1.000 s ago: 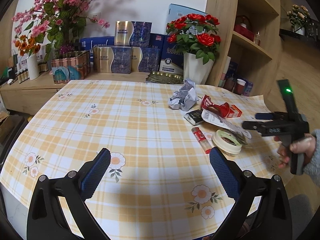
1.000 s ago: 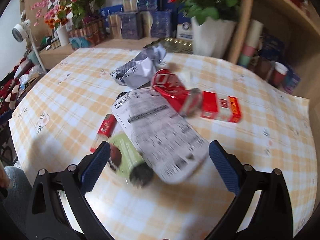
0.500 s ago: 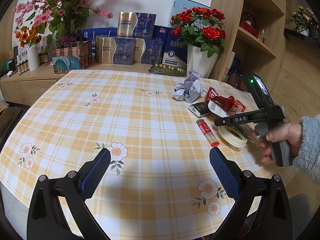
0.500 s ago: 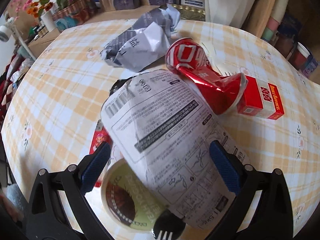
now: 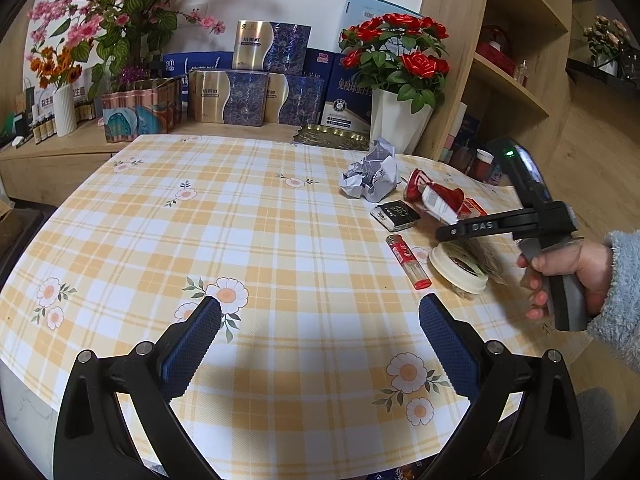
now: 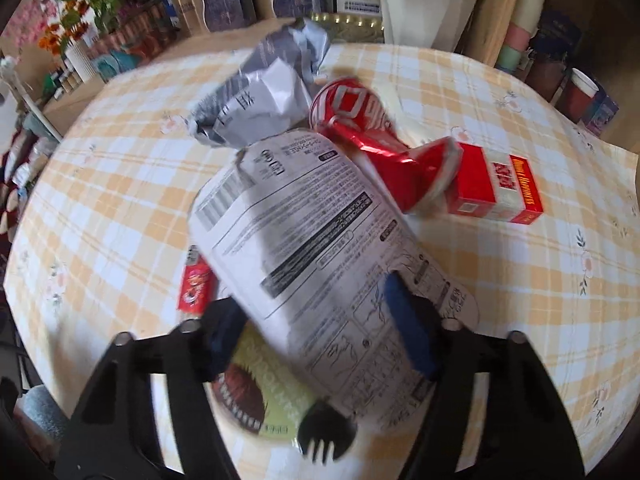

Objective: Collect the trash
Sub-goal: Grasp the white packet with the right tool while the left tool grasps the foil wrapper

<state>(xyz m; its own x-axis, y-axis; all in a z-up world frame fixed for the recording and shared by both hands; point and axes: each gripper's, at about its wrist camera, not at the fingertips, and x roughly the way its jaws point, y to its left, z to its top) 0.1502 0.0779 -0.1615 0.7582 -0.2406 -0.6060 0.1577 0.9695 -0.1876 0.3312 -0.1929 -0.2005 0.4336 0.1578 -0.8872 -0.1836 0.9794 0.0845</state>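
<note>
A pile of trash lies at the right of the checked table. In it are a white printed wrapper, a crushed red can, a red carton, crumpled grey paper, a red lighter, a round green-labelled cup and a black fork. My right gripper points steeply down over the wrapper. Its jaws are closing, with the wrapper's near end between them. The right pad touches the wrapper and the left pad is at its edge. My left gripper hovers open and holds nothing, well left of the pile.
A hand in a fuzzy sleeve holds the right gripper at the table's right edge. A black packet lies by the lighter. Behind the table stand a rose pot, gift boxes, a gold tray and a wooden shelf.
The right gripper has dropped closer onto the wrapper and its jaws have narrowed around it. The left gripper has barely moved.
</note>
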